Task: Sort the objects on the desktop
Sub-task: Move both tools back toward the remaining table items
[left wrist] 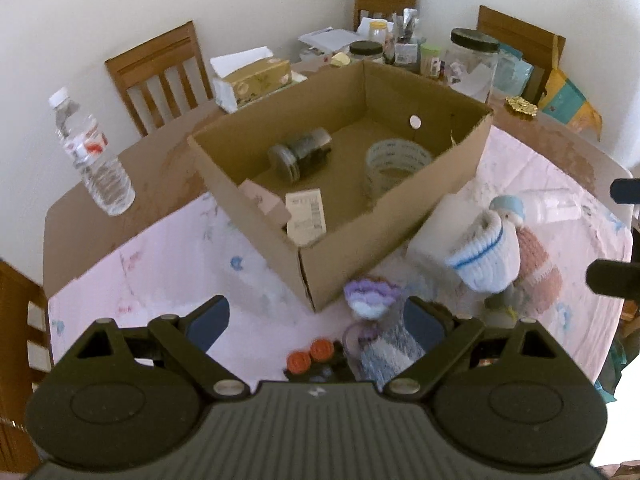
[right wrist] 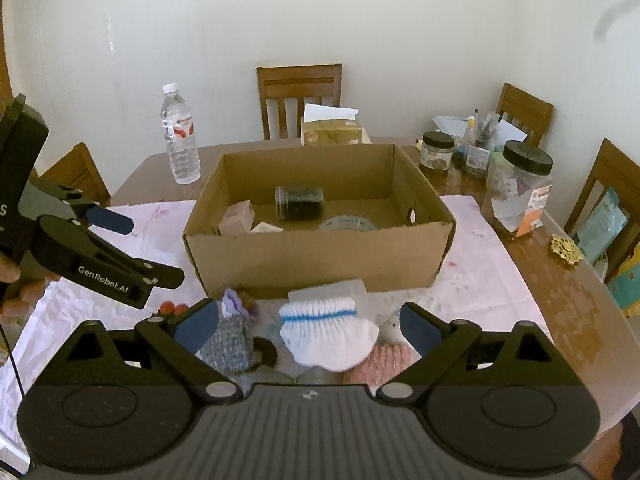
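Both grippers, left (left wrist: 318,320) and right (right wrist: 308,326), are held with jaws apart and empty above knitted items (right wrist: 328,338) lying just before the cardboard box (right wrist: 320,256), where a jar (right wrist: 298,202) is seen.

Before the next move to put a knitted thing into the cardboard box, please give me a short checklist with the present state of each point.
1. Left gripper open and empty: ok, jaws stand wide with nothing pressed between.
2. Right gripper open and empty: ok, the white knitted hat with a blue stripe lies between its fingers, not pinched.
3. Open brown cardboard box has free room: ok, floor partly bare beside the dark jar lying on its side.
4. Grey-blue knitted piece with purple top reachable: ok, near the left gripper.
5. Grippers apart from each other: ok.
6. What lies under the hat: cannot tell.
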`<state>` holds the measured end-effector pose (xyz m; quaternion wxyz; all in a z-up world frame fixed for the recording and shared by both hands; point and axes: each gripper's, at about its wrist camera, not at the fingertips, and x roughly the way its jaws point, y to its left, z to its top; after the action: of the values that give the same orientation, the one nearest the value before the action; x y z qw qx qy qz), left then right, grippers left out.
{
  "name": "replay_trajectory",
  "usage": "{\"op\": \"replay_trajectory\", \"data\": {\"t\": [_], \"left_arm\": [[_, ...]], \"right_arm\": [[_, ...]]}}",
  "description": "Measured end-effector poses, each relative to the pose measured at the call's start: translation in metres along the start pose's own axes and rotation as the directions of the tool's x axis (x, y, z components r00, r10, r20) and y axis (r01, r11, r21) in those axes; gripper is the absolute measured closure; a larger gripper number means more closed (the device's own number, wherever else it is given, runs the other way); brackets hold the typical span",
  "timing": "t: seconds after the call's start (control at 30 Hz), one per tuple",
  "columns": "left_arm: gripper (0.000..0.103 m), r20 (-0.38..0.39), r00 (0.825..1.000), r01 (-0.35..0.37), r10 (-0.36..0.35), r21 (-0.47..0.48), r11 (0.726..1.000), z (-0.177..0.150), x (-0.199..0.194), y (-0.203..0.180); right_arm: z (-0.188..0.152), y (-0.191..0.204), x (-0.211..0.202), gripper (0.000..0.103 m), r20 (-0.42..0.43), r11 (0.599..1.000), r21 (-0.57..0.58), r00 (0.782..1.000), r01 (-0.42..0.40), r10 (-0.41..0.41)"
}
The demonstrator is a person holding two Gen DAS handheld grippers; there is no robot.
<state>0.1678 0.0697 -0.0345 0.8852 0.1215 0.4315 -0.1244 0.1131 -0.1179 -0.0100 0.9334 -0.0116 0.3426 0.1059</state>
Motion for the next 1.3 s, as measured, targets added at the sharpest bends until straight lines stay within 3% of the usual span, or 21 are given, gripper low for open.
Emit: {"op": "replay_trajectory", "data": {"t": [0.37, 0.9, 1.1, 1.3], "left_arm": [[0.009, -0.034, 0.998, -0.061, 0.060, -0.038, 0.997, -0.042, 0.000, -0.014], [0.013, -0.077, 0.997, -0.030, 0.028, -0.027, 0.999, -0.084, 0.019, -0.023], [0.017, -0.090, 0.996, -0.033, 0.030, -0.031, 0.999, -0.091, 0.030, -0.018], [0.030, -0.095, 0.995, -0.009, 0.002, -0.074, 0.997, -0.097, 0.037, -0.009]], "right_arm": [[-0.023, -0.004, -0.011, 0.004, -0.033, 0.999, -0.013, 0.999, -0.029, 0.029], [-0.051, -0.002, 0.006, 0.004, -0.114, 0.999, -0.007, 0.993, -0.033, 0.032], [-0.059, 0.003, 0.020, 0.004, -0.157, 0.999, 0.001, 0.987, -0.035, 0.035], [-0.059, 0.007, 0.031, 0.004, -0.180, 0.999, 0.000, 0.983, -0.034, 0.033]]}}
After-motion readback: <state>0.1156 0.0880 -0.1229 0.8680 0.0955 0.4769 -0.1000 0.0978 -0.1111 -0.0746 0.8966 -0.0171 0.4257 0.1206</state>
